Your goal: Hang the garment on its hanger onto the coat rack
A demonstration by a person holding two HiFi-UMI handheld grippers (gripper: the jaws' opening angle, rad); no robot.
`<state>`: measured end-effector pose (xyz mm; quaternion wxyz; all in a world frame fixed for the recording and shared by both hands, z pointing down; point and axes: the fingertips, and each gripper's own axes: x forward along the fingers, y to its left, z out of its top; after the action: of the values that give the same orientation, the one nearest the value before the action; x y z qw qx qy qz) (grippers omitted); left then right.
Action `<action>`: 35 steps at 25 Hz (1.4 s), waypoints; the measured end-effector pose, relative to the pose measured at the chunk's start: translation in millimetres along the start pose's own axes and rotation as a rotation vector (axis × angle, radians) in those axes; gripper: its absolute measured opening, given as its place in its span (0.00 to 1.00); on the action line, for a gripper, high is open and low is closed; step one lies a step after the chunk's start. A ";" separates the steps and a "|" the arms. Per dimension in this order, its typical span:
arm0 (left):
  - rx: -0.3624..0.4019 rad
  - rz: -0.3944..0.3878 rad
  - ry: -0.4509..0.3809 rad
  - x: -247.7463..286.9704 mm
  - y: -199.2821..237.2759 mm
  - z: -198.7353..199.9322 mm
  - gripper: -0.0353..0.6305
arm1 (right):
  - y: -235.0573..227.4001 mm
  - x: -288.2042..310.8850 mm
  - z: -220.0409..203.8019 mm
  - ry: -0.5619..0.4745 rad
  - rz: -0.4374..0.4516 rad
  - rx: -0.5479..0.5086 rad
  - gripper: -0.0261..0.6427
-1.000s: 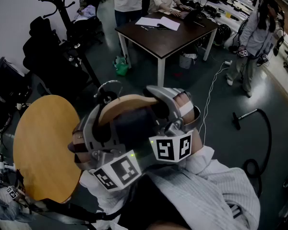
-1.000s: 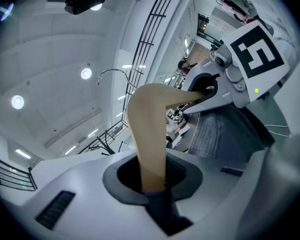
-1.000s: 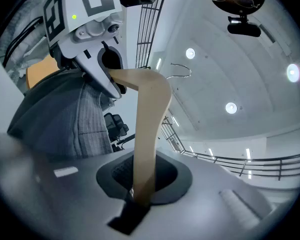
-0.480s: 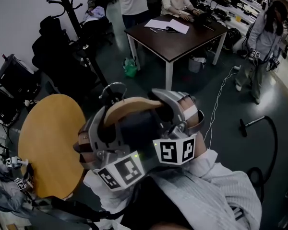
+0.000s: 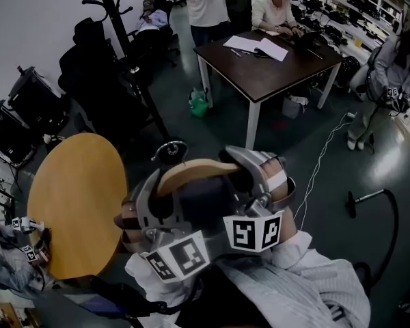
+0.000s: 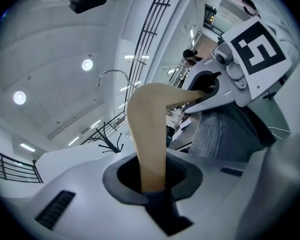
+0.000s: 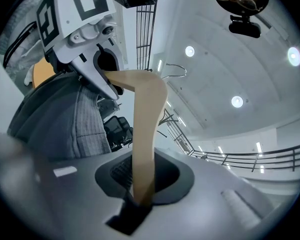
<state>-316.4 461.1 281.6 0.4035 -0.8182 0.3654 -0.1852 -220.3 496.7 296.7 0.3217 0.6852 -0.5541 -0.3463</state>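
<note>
Hanger [image 5: 191, 173] with garment [image 5: 197, 197], held between our two tongs.
We see left tongs [image 6: 152, 184] clamped on it; right tongs [image 7: 140, 194], jaws just eased wider, also pinch it; coat rack [image 5: 126, 46] stands ahead, well apart.

No lettering or number can be read anywhere.

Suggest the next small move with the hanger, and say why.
Probably carry it toward the coat rack and up: the hanger with its garment is well short of the rack's arms, hook free. The left hand-held gripper clamps it; the right hand-held gripper has it between jaws that have just been opening.
</note>
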 end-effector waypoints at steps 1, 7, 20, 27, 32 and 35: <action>-0.004 -0.002 0.004 7.2 0.2 -3.4 0.14 | 1.2 7.4 -2.8 0.000 0.006 0.000 0.12; -0.014 -0.007 0.013 85.4 9.1 -28.7 0.14 | 3.5 84.6 -30.3 0.004 0.016 -0.008 0.12; 0.012 0.014 -0.015 294.1 48.4 -60.8 0.14 | -24.0 285.3 -98.9 0.006 -0.016 -0.007 0.12; -0.004 0.034 0.026 390.4 54.6 -89.0 0.14 | -22.3 383.3 -138.4 -0.033 0.023 -0.009 0.12; -0.011 0.075 0.105 460.9 61.3 -105.3 0.14 | -25.0 458.8 -167.5 -0.100 0.070 -0.001 0.12; -0.011 0.119 0.151 501.6 64.6 -105.6 0.14 | -34.1 500.8 -185.9 -0.160 0.108 0.005 0.12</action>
<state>-75.2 4.5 298.3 0.3808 -0.7808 0.4437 -0.2201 25.7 21.5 312.3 0.2927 0.6255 -0.6149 -0.3807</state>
